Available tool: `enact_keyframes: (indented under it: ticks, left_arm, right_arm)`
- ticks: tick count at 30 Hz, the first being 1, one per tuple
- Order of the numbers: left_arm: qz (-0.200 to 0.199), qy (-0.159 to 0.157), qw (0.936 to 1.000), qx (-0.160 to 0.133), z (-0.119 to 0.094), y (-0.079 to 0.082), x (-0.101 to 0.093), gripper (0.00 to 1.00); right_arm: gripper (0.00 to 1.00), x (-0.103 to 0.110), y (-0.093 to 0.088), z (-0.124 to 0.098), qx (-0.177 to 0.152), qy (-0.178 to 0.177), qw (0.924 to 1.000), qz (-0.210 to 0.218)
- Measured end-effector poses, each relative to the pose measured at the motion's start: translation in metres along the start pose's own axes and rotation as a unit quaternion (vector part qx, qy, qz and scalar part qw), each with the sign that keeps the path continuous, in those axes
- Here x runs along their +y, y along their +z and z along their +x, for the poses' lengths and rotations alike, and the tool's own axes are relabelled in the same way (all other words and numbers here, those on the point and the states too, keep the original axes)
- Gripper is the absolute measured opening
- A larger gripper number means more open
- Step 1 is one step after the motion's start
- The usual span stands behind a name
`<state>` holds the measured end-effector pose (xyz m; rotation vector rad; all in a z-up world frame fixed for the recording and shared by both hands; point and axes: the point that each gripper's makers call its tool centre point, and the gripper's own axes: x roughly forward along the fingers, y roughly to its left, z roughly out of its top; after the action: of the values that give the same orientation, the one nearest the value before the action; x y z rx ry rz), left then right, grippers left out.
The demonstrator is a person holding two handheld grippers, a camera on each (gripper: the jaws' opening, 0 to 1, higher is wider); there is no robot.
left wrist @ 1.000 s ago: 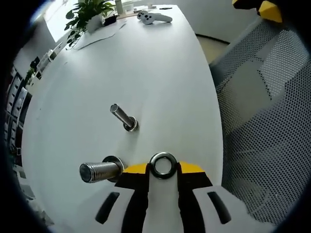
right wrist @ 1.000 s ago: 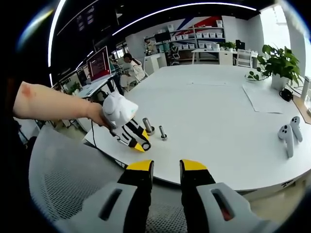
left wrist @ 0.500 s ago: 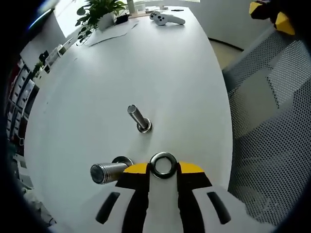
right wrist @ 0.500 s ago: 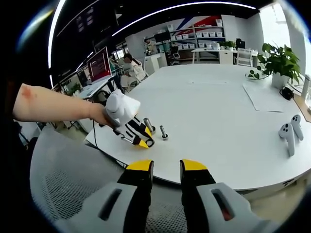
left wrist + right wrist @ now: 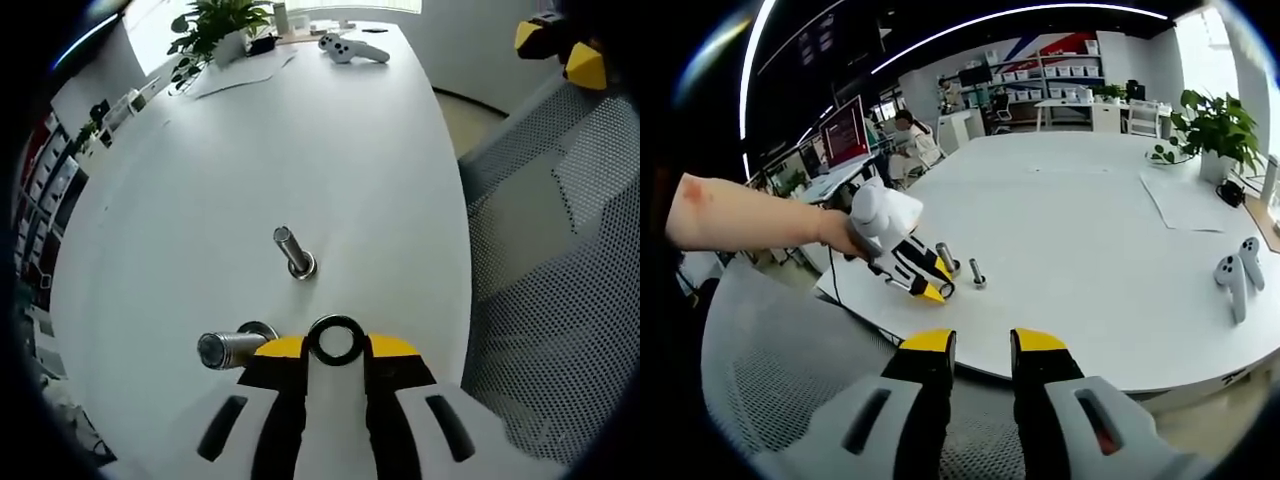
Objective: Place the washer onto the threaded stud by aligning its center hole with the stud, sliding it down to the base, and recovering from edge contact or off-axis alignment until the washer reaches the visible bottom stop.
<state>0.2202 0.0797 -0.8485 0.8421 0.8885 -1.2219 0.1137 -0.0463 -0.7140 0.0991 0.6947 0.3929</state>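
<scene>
My left gripper (image 5: 336,346) is shut on a steel washer (image 5: 336,321), held flat between its yellow tips with the hole facing the camera. Just left of the tips a thick threaded stud (image 5: 228,349) stands on the white table (image 5: 200,180). A thinner stud (image 5: 294,251) stands farther out. In the right gripper view the left gripper (image 5: 933,292) hovers beside the thick stud (image 5: 946,258) and the thin stud (image 5: 977,272), near the table's edge. My right gripper (image 5: 983,345) is open, holds nothing, and hangs off the table over a chair.
A grey mesh chair (image 5: 560,280) sits close to the table edge on the right. Two white controllers (image 5: 1237,275), a sheet of paper and a potted plant (image 5: 1210,125) lie at the far end. A person's bare forearm (image 5: 750,215) holds the left gripper.
The left gripper has risen and tilted a little over the table edge, so both studs look smaller and more end-on. The washer stays clamped. The right gripper has held still.
</scene>
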Motion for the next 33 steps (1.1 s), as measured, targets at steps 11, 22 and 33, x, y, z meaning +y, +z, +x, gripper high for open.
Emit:
enact_keyframes:
  ticks: [11,22,33]
  left_arm:
    - [-0.012,0.014,0.9997,-0.016,-0.026,0.0,0.005,0.19]
    - [0.015,0.029,0.9993,-0.015,-0.045,0.0,0.01,0.19]
    - [0.037,0.048,0.9981,-0.015,-0.059,0.005,0.022,0.19]
  right_arm:
    - [0.25,-0.001,0.0,0.0,-0.001,-0.002,1.0,0.001]
    - [0.25,-0.001,0.002,0.0,-0.003,-0.001,1.0,0.002]
    - [0.25,-0.001,0.002,0.001,-0.004,-0.002,1.0,0.004]
